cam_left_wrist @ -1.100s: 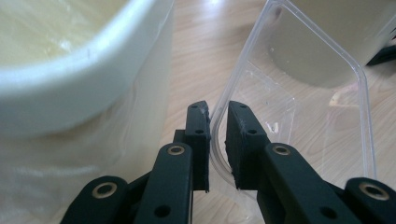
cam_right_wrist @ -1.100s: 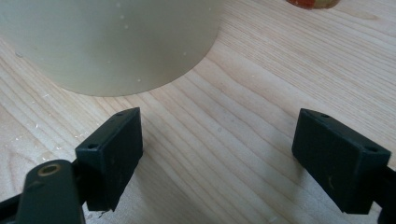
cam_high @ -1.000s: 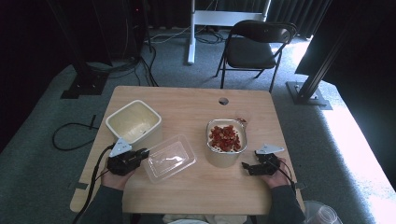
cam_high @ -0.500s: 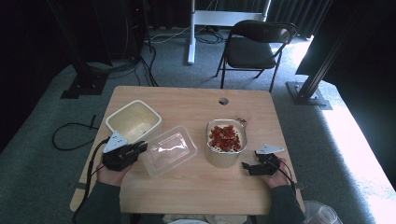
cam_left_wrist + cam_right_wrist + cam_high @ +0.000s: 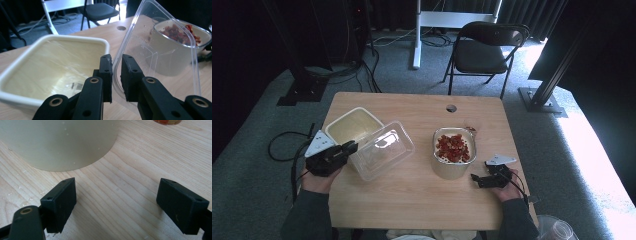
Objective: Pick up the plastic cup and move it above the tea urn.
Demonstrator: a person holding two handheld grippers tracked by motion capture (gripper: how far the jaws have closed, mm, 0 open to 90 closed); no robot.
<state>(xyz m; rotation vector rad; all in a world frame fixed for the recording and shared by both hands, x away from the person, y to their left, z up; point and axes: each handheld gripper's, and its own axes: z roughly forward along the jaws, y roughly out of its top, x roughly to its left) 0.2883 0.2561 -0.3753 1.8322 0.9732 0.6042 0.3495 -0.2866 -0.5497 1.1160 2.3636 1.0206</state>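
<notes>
Near the left edge of the surface [image 5: 412,200], the clear lid [image 5: 382,150] is clamped by its rim in the left tool [image 5: 116,75] and held tilted, partly over the empty cream tub [image 5: 354,125]. The grip should probably be kept firm and the lid levelled before it is set on a container. By the right edge, the right tool [image 5: 116,205] is rested with jaws wide apart beside the tub of red food [image 5: 453,152], and bare wood is left along the near edge.
</notes>
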